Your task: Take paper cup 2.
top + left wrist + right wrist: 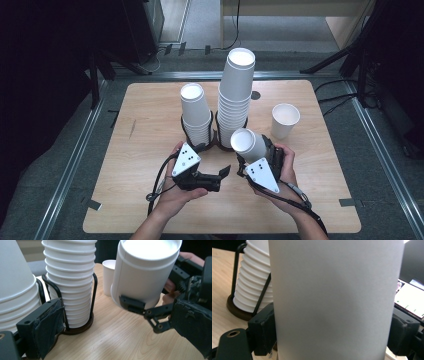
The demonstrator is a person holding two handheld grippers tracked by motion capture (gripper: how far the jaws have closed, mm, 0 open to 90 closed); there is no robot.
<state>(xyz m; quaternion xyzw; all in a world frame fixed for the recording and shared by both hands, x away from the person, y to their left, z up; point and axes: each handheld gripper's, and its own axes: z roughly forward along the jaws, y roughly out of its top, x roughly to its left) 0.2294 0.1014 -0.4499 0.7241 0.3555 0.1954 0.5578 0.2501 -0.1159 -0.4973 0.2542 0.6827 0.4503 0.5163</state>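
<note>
Near the front of the surface point(150, 200), my right gripper point(256, 161) clamps a white paper cup point(248, 144), held tilted just in front of the tall cup stack point(235, 95). The left gripper view adds the pad pressed on the cup's wall. My left gripper point(224, 172) stands open, empty; a lone cup point(285, 120) stands apart.
</note>
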